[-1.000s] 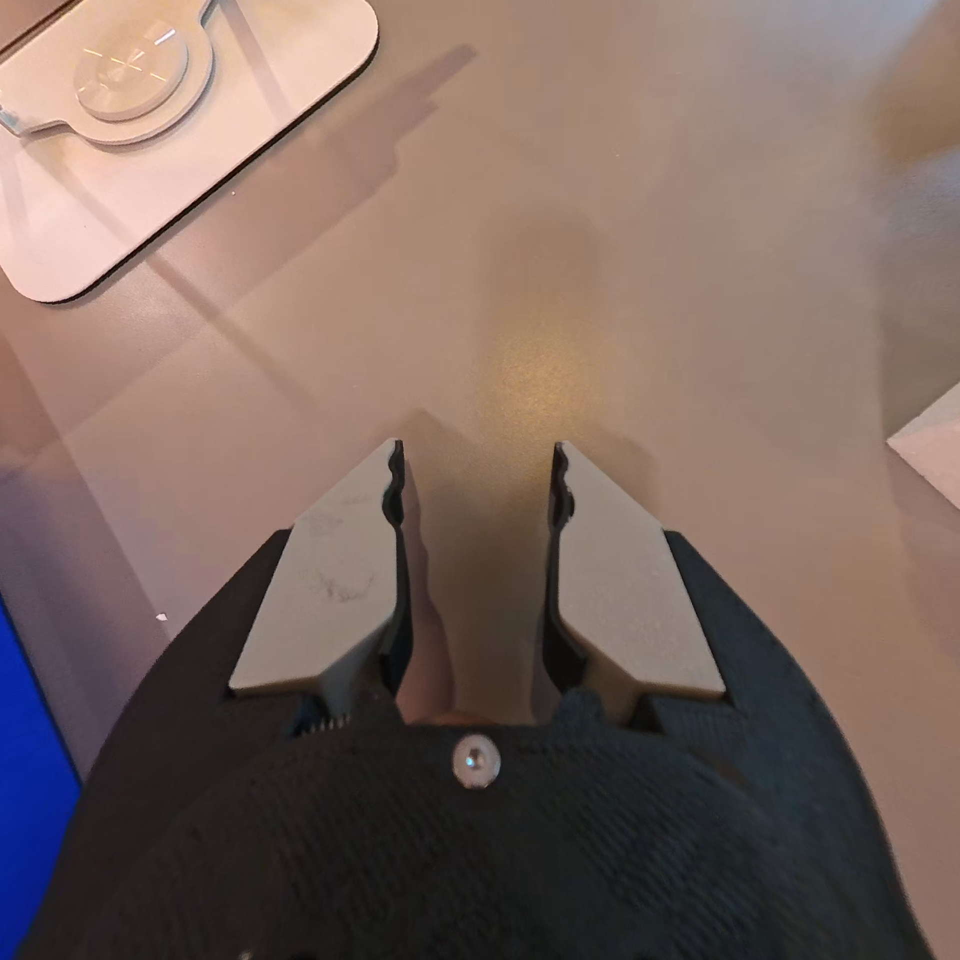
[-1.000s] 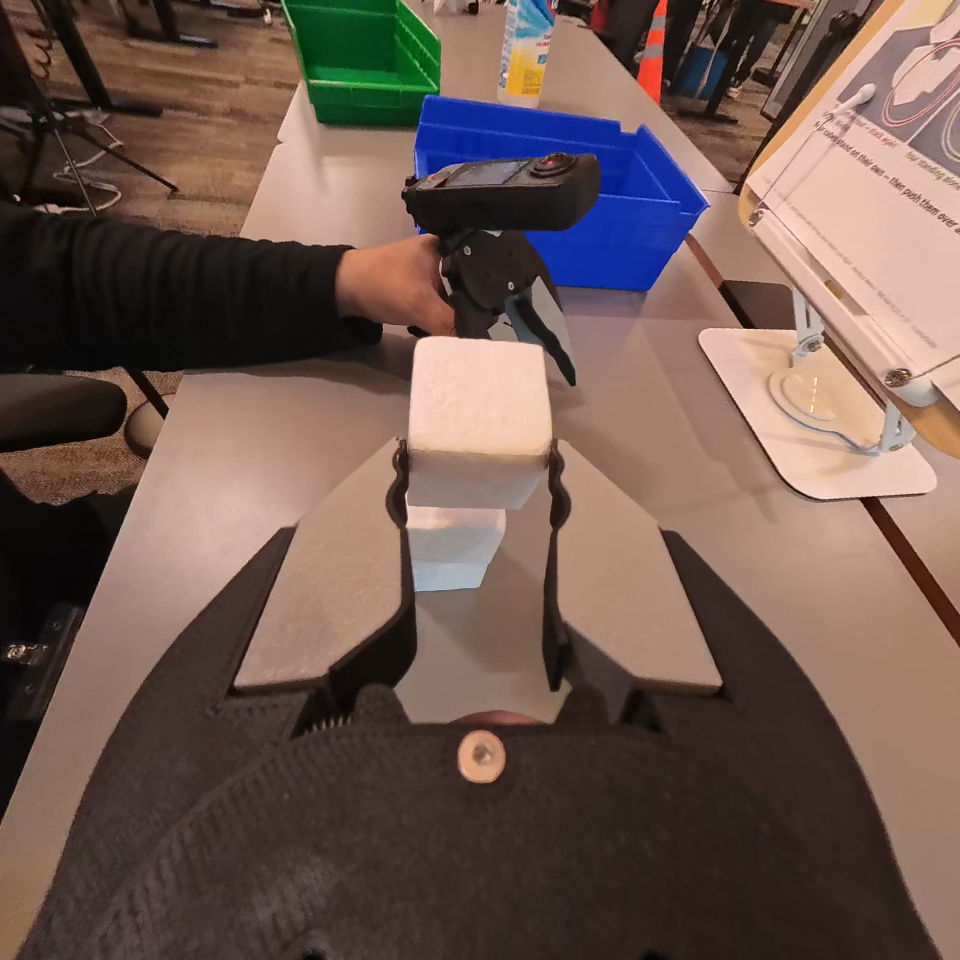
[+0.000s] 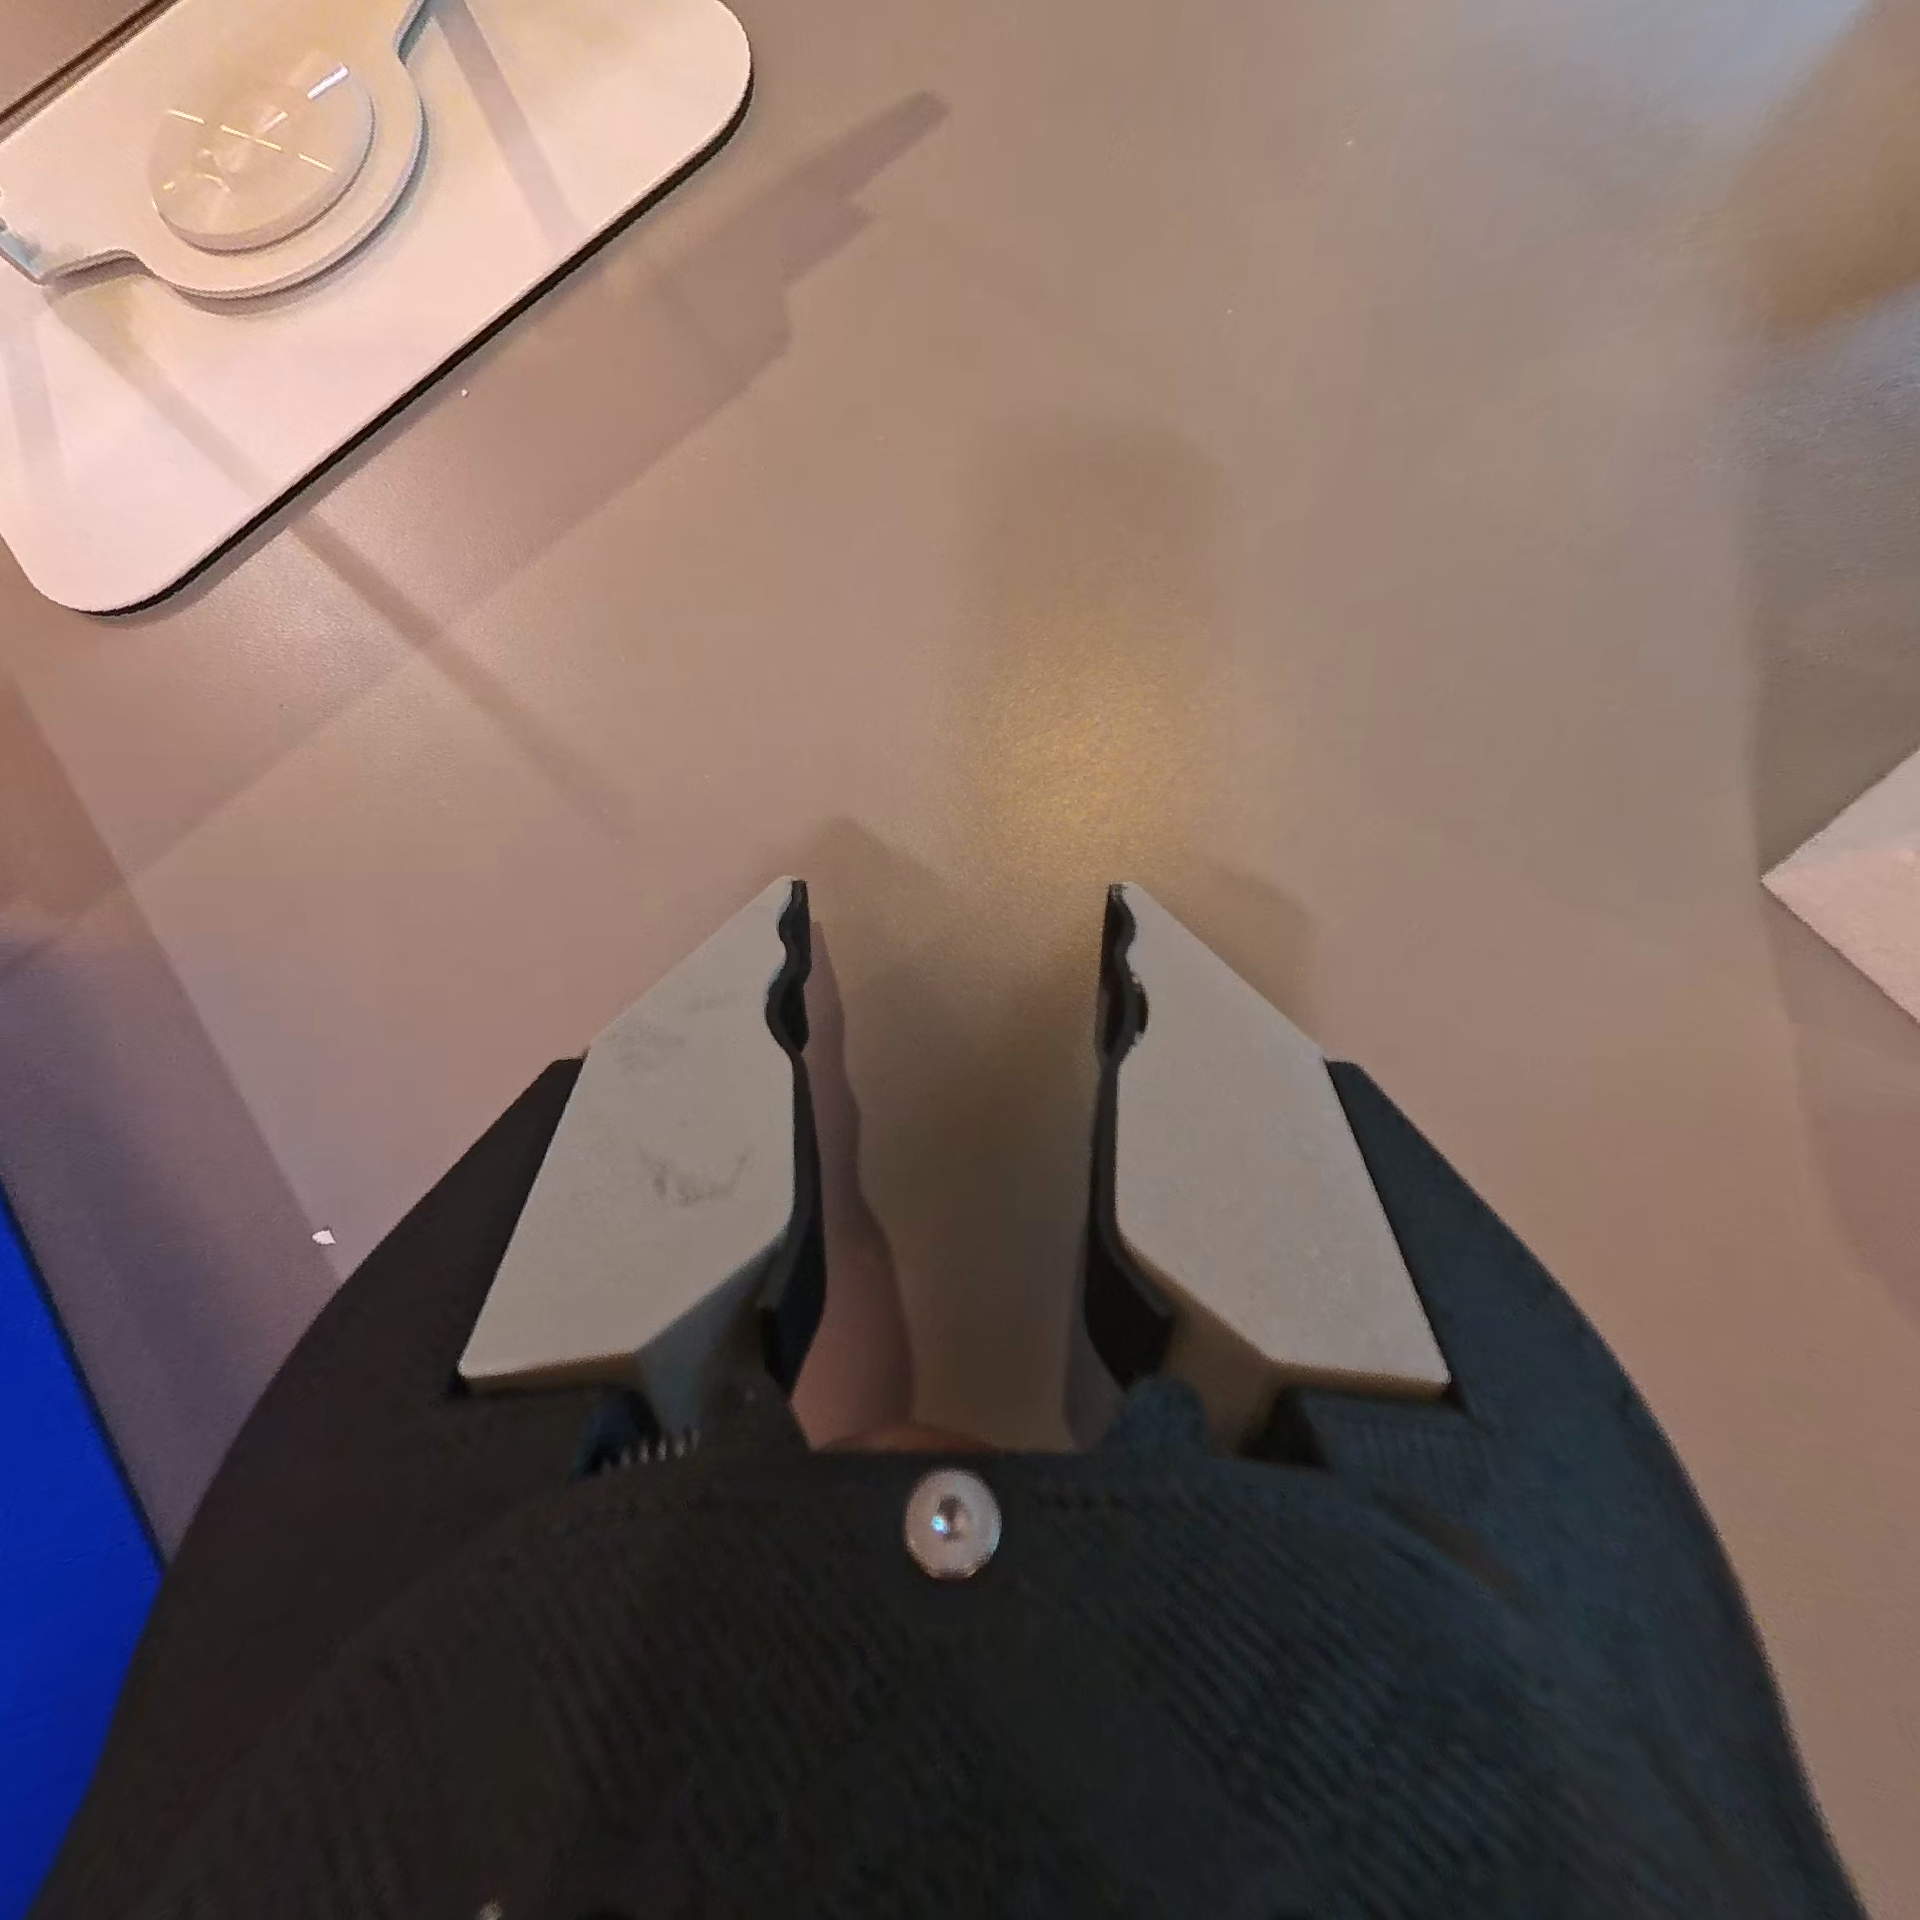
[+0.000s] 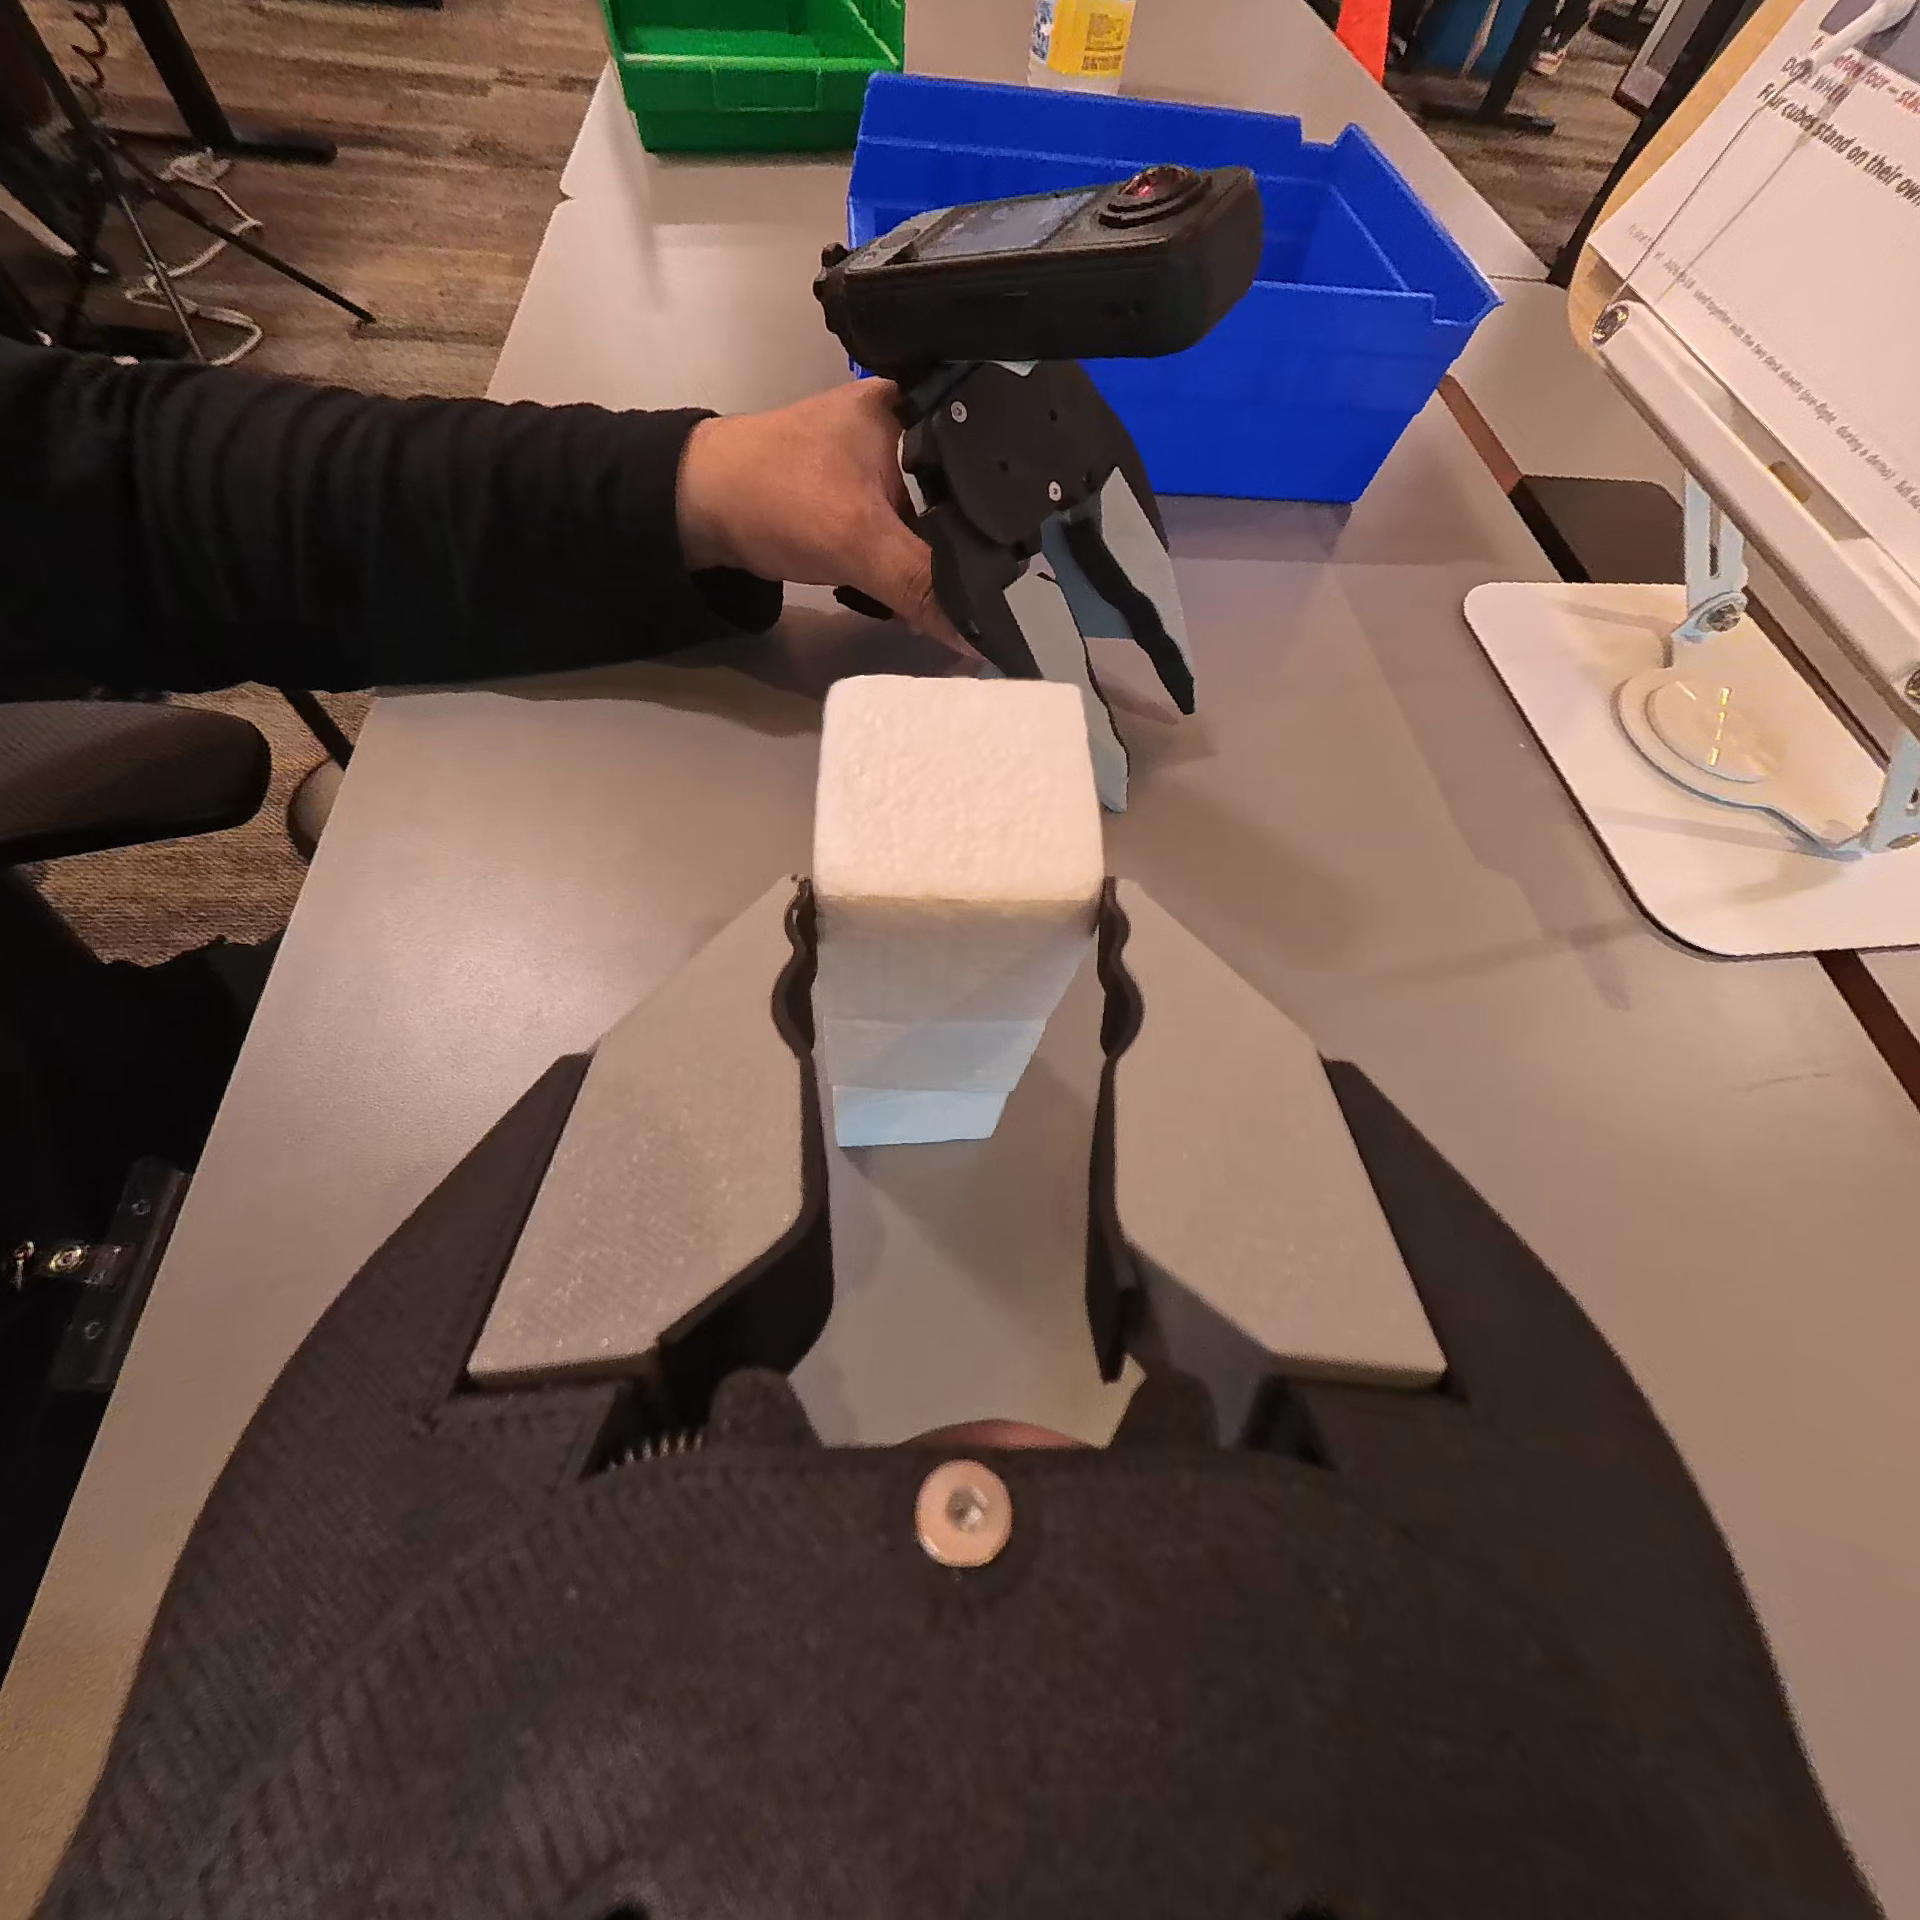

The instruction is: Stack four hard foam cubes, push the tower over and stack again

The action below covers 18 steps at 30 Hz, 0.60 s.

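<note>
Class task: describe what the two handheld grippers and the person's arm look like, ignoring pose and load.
Each gripper, left and right, has a black textured body, two grey wedge fingers with wavy black pads and a silver centre screw. The left one carries a black camera. The arm wears a black sleeve.

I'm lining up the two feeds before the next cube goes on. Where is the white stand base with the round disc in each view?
Left wrist view: the white stand base sits at top left, beyond the open left gripper.
Right wrist view: the base lies at the right edge, right of the foam cube in the right gripper.
Shared landmark: the blue bin, a sliver at lower left in the left view.
</note>
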Each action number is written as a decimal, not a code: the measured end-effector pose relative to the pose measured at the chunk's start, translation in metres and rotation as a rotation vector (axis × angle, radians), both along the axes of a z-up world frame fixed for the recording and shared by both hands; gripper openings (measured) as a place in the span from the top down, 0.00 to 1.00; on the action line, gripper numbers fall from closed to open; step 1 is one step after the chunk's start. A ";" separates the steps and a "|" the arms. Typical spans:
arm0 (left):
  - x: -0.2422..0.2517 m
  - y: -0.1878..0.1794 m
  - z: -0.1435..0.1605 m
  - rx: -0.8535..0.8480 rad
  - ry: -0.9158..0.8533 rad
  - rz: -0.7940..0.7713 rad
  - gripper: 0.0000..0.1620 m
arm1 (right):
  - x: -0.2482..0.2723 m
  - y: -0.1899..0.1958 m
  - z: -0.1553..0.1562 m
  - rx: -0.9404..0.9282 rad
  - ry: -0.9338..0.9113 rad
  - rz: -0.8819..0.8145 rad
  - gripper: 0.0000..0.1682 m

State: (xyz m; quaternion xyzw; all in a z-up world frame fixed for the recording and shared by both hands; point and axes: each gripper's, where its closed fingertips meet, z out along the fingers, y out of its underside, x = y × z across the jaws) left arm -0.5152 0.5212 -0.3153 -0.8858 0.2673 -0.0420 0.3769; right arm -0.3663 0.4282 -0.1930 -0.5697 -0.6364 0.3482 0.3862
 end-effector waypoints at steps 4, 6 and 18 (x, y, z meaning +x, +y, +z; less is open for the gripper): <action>0.000 0.000 0.000 0.000 0.001 0.000 0.66 | -0.001 0.001 -0.002 0.002 0.001 -0.005 0.67; 0.000 0.000 0.000 0.000 0.000 0.000 0.66 | -0.001 0.001 -0.003 -0.001 0.003 -0.005 0.66; 0.000 0.000 0.000 -0.001 -0.005 0.000 0.66 | 0.058 0.041 0.021 0.071 0.121 -0.194 0.58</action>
